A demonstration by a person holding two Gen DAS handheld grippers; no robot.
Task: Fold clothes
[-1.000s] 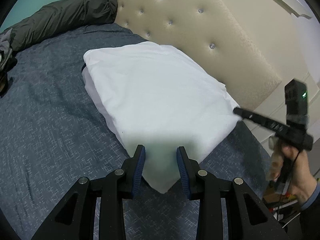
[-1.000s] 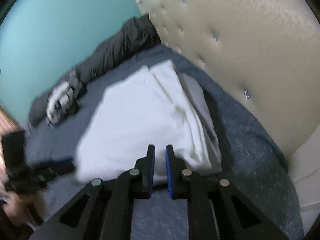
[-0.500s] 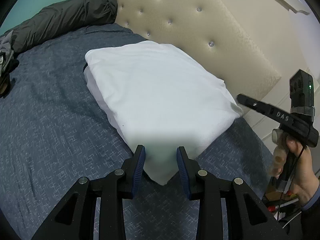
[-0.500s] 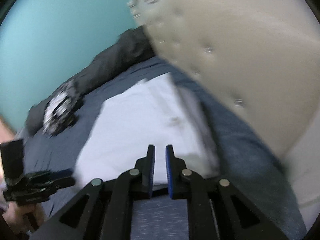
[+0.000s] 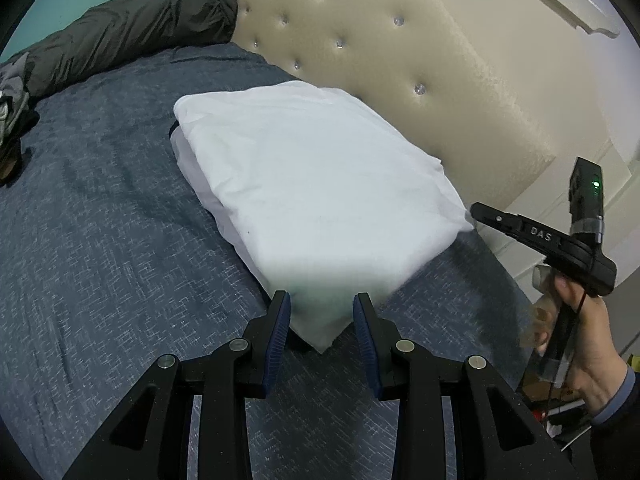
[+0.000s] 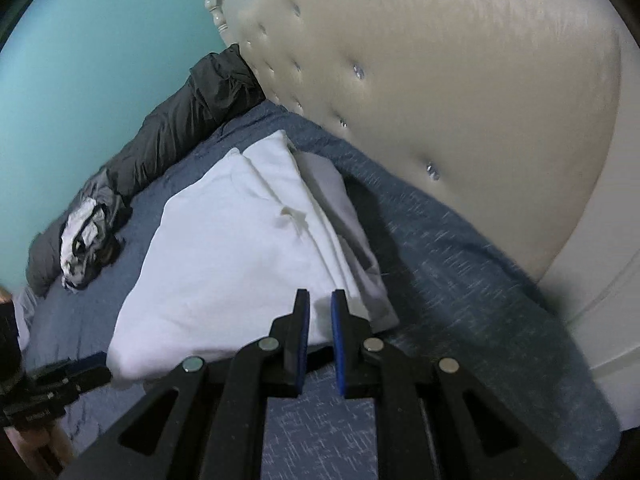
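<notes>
The shirt point(image 5: 312, 184) lies folded on the bed point(image 5: 100, 240); the left tool point(image 5: 320, 332) hangs released, the right tool point(image 6: 320, 344) seemingly clenched empty.

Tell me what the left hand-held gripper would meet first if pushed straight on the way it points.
Probably the near corner of the folded white garment: it lies between the left hand-held gripper's open jaws, untouched. Depth is uncertain; the blue bedspread lies right beneath.

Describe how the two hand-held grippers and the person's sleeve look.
Each hand-held gripper is black, with two angular fingers, blue pads on their inner faces and round silver bolts. The right hand-held gripper bears white letters "DAS", a black box with a green light on top, and a thin black cable. The sleeve is dark with a light blue cuff.
</notes>
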